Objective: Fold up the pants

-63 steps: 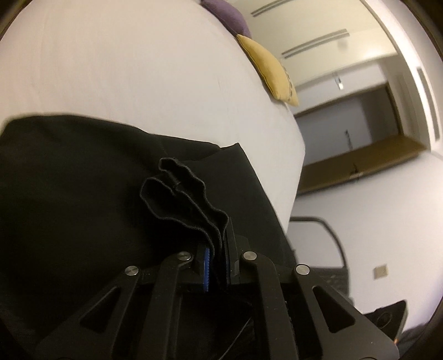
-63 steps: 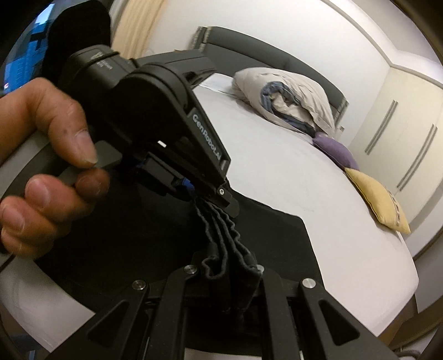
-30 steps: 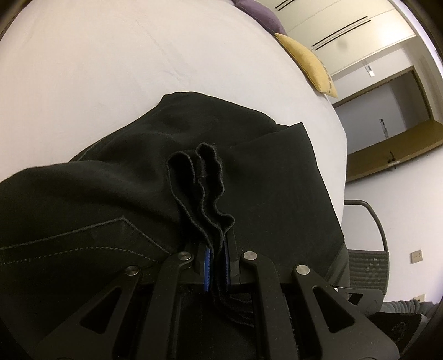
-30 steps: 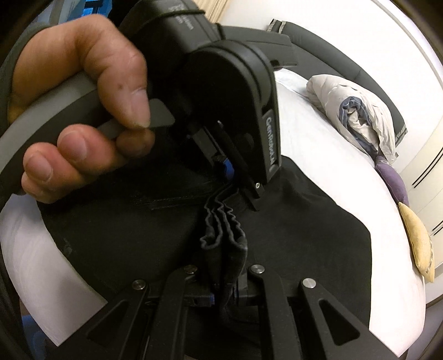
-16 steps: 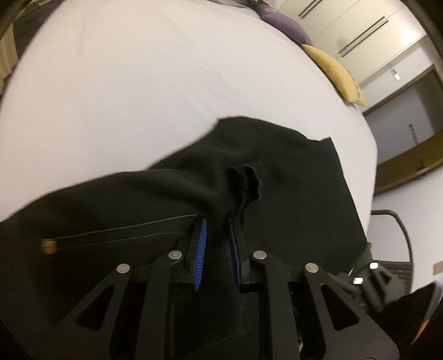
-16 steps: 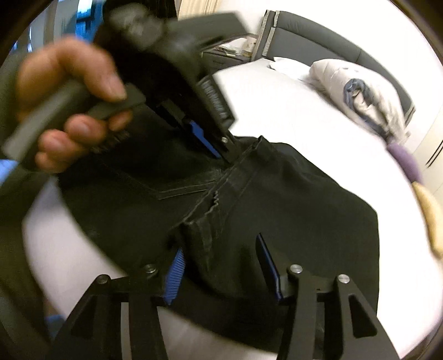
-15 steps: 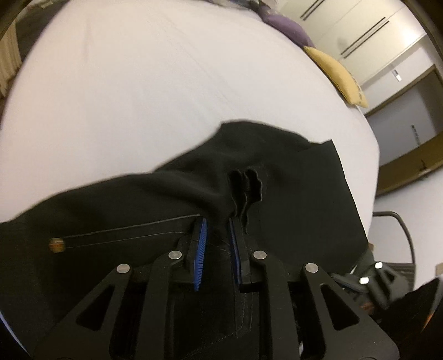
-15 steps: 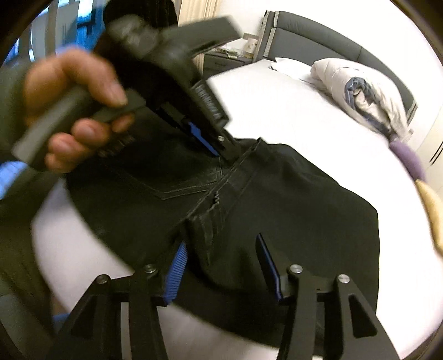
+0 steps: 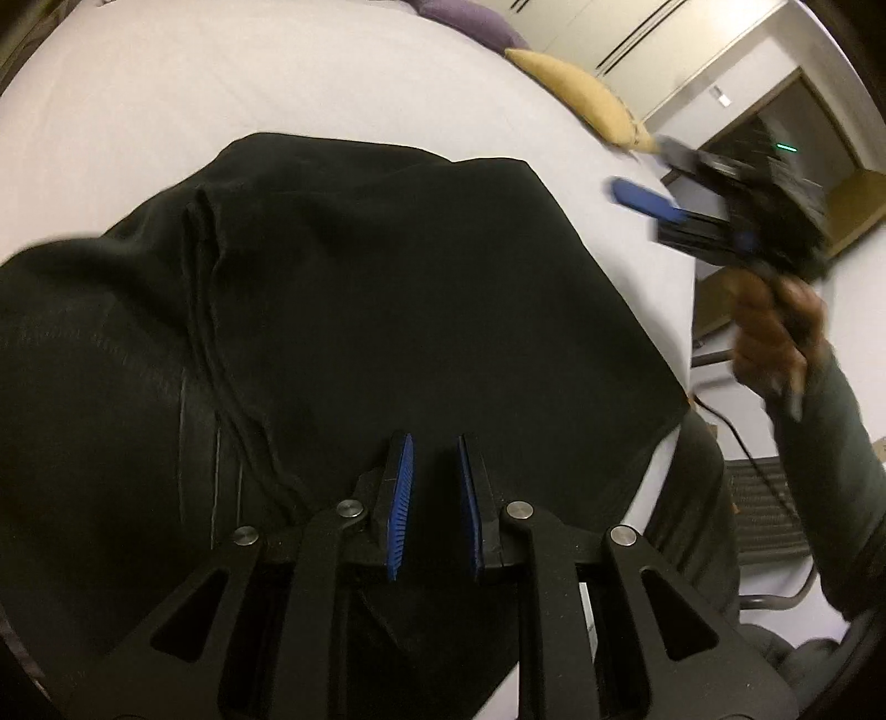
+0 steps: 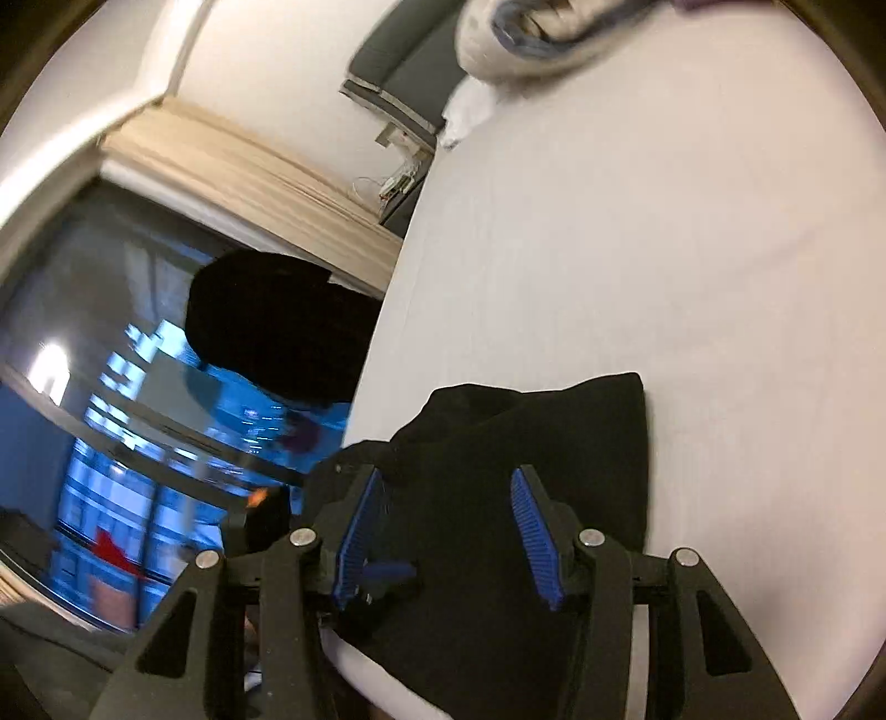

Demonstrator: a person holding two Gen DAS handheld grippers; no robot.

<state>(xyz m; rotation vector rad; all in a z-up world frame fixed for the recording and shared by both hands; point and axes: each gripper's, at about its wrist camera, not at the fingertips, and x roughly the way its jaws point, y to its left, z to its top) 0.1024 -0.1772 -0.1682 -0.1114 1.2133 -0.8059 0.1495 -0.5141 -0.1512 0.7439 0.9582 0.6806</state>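
Observation:
The black pants (image 9: 343,310) lie folded in a broad heap on the white bed (image 9: 277,83), near its front edge. My left gripper (image 9: 433,443) hangs just above the pants, jaws a little apart with nothing between the blue pads. My right gripper (image 10: 443,482) is wide open and empty over a corner of the pants (image 10: 531,443). In the left wrist view the right gripper (image 9: 720,199) is lifted off to the right, blurred, in the person's hand.
A yellow cushion (image 9: 576,94) and a purple cushion (image 9: 465,14) lie at the far side of the bed. A rolled duvet and pillow (image 10: 542,33) sit by the dark headboard (image 10: 398,72). A window with curtain (image 10: 111,387) is left of the bed. A chair (image 9: 769,509) stands at the right.
Both grippers have let go of the bunched waistband. The pants dropped flat on the bed. The right gripper opened wide, pulled away and swung to a new angle; the left opened slightly.

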